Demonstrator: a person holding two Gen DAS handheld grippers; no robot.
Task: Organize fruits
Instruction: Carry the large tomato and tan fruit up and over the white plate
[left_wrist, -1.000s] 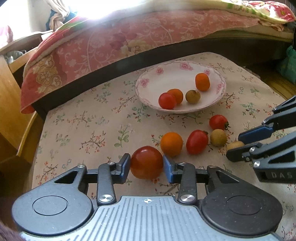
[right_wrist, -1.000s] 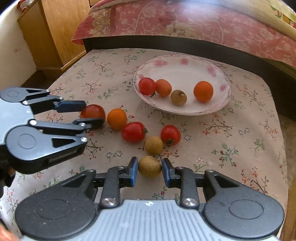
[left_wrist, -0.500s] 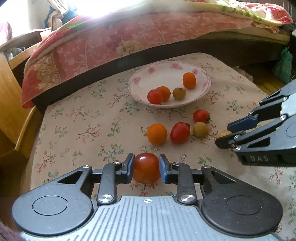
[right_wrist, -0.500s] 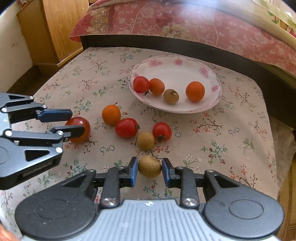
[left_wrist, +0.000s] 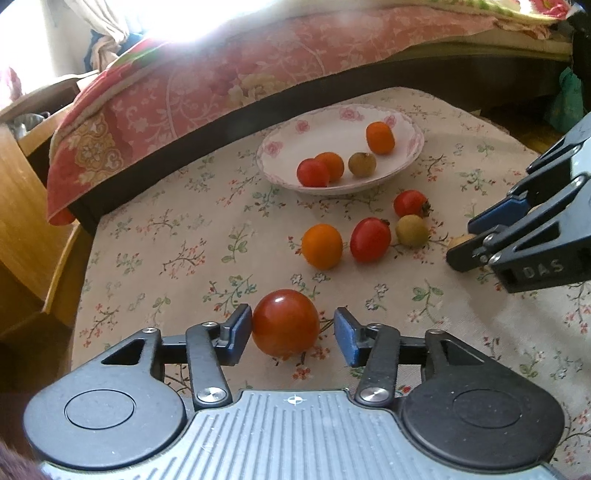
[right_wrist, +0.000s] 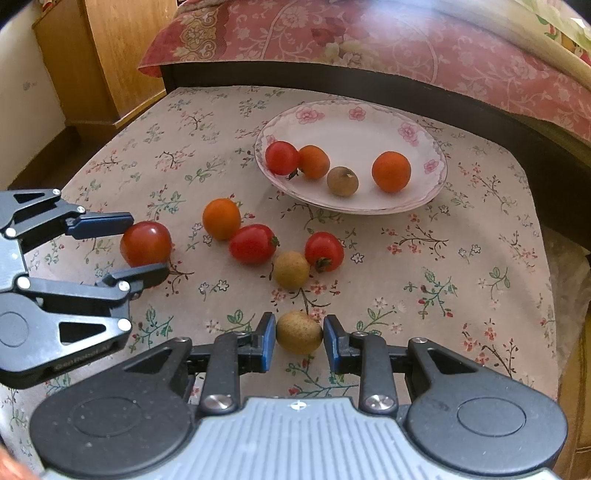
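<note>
Loosened since half a second ago: left gripper opening around big round red tomato, right pad clear, fruit on flowered cloth. Right gripper clamped on small tan longan (near edge). Next, probably: re-grip, carry both to white floral plate.

The left gripper angles downward, its blue-padded jaws opening, a round red tomato between them with a gap at the right pad. The right gripper tilts steeply down, clamped on a small tan round fruit.
</note>
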